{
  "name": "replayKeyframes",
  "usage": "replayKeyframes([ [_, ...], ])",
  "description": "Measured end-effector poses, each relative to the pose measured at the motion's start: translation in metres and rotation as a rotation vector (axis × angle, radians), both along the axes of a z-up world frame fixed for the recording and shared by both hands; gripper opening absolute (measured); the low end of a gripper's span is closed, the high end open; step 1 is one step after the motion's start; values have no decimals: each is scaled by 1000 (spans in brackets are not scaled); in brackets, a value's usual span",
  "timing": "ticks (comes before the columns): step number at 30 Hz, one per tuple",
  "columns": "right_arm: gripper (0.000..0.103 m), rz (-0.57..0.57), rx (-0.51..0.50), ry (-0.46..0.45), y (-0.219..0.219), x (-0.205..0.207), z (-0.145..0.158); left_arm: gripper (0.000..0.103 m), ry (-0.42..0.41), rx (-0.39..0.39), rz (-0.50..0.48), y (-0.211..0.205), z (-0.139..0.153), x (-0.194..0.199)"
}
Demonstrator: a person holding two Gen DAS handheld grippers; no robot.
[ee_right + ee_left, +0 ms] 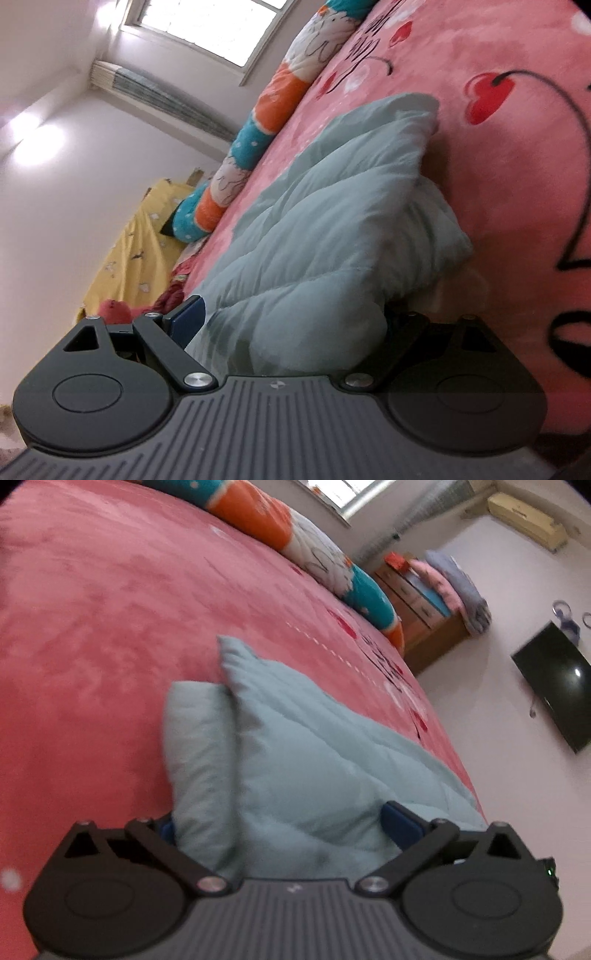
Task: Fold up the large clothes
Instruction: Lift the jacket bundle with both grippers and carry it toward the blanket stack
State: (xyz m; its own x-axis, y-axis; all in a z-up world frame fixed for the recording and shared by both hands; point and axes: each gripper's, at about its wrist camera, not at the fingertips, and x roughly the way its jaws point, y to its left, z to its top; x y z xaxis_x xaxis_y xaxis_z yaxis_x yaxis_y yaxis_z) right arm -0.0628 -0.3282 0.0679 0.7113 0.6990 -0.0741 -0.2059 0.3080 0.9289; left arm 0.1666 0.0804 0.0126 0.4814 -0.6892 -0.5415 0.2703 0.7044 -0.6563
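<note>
A pale blue padded garment (295, 760) lies bunched on the pink bedspread (92, 627). It fills the space between the fingers of my left gripper (280, 827), whose jaws stand wide with cloth between them; a blue pad (400, 821) shows at its right. In the right wrist view the same garment (332, 229) lies in thick folds between the fingers of my right gripper (291, 332). Those jaws also stand wide, with a blue pad (186, 321) at the left. The fingertips are hidden under cloth in both views.
A long orange, teal and white bolster (295, 542) lies along the far edge of the bed. A wooden dresser (424, 613) with folded blankets, a wall TV (557, 686) and a yellow-covered object (136, 243) stand beyond the bed.
</note>
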Motion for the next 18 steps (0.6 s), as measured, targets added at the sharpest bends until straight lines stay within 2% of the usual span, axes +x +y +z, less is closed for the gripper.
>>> replayKeyframes([
  [5, 103, 23, 91, -20, 6, 8, -3, 102, 35, -34, 4, -9, -2, 11],
  [9, 103, -2, 76, 0, 9, 8, 4, 99, 27, -8, 18, -17, 1, 9],
  [11, 103, -9, 28, 15, 12, 8, 11, 84, 32, 10, 27, -21, 3, 6],
  [12, 101, -18, -5, 29, 14, 7, 14, 80, 35, 27, 33, -23, 4, 5],
  [14, 91, -41, -68, 56, 18, 5, 20, 64, 40, 41, 42, -25, 7, 0],
  [17, 75, -68, -161, 68, 26, -2, 33, 46, 30, 78, 58, -31, 15, -9],
  [18, 73, -78, -198, 71, 29, -5, 40, 43, 15, 102, 58, -32, 18, -13],
])
